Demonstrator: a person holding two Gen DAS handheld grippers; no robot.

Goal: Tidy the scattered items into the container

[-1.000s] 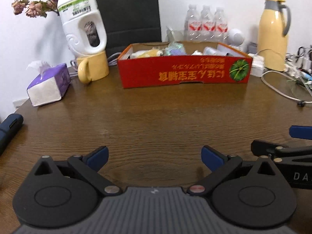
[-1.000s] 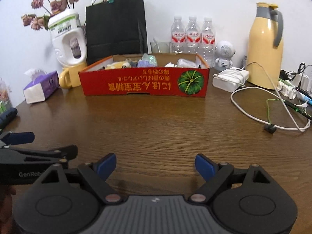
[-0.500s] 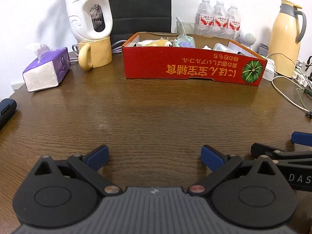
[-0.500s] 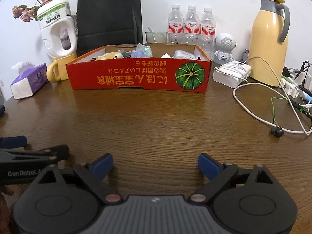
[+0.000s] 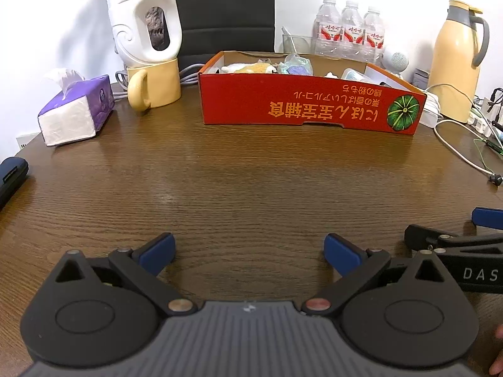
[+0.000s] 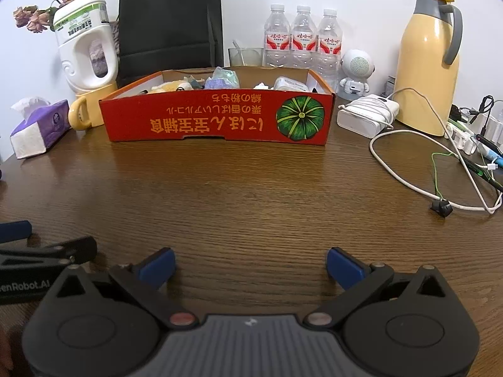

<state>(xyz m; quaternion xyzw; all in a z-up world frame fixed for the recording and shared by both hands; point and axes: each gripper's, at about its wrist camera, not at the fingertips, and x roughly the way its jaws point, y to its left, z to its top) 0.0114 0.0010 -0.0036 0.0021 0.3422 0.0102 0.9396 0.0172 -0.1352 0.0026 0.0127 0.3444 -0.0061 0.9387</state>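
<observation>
A red cardboard box (image 5: 301, 106) (image 6: 217, 119) with a green pumpkin print stands at the back of the brown table. Several small items lie inside it, among them a yellow plush toy (image 5: 251, 68) and a crumpled bluish packet (image 6: 223, 78). My left gripper (image 5: 248, 251) is open and empty, low over the table's front. My right gripper (image 6: 251, 267) is open and empty beside it. Each gripper's finger shows at the edge of the other's view.
A purple tissue pack (image 5: 75, 113), a yellow mug (image 5: 154, 88) holding a white bottle, a black bag (image 6: 169, 22), water bottles (image 6: 301, 37), a yellow thermos (image 6: 427, 59), a white charger (image 6: 367, 113) and cables (image 6: 424, 185) ring the box. A dark object (image 5: 11, 172) lies at the left edge.
Both grippers have shifted and tilted a little, so the box sits closer and lower in both views. Both stay open and empty.
</observation>
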